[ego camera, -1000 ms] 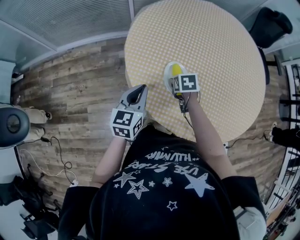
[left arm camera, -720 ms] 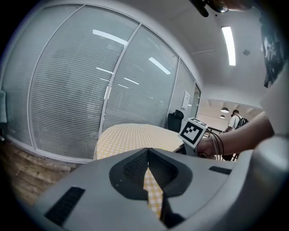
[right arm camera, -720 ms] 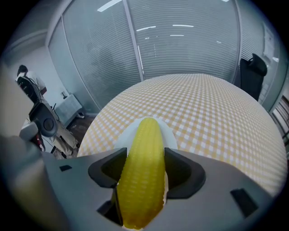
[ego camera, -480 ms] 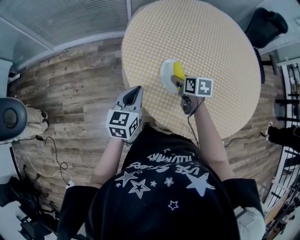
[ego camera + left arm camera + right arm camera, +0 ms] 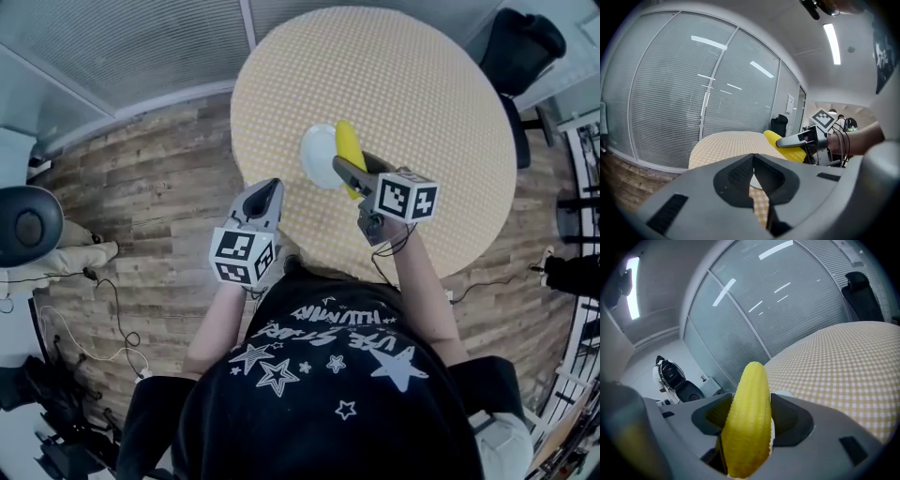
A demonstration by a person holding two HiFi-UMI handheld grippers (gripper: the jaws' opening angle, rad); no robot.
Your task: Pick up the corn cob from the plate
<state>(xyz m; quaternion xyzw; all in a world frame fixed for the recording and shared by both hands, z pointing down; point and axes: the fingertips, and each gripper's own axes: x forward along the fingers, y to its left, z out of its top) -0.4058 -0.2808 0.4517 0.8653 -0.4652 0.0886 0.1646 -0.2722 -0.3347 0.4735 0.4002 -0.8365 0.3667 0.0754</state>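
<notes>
The yellow corn cob (image 5: 347, 150) is clamped between the jaws of my right gripper (image 5: 349, 169), held up over the right rim of the white plate (image 5: 315, 155). In the right gripper view the corn cob (image 5: 748, 420) stands upright between the two dark fingers of that gripper (image 5: 747, 404), with a sliver of plate behind it. My left gripper (image 5: 270, 192) hangs at the table's near-left edge, apart from the plate, its jaws shut on nothing. From the left gripper view (image 5: 752, 159) I see the cob (image 5: 788, 144) in the other gripper.
The round table (image 5: 422, 84) has a yellow checked cloth. A black chair (image 5: 525, 42) stands at its far right. Glass walls with blinds (image 5: 141, 37) run behind. Wooden floor (image 5: 159, 178) lies to the left, with cables (image 5: 112, 300) and a white machine (image 5: 28, 234).
The right gripper has risen and drawn back to the right with the corn cob, which now sits above the plate's rim instead of lying on it. The left gripper stayed put.
</notes>
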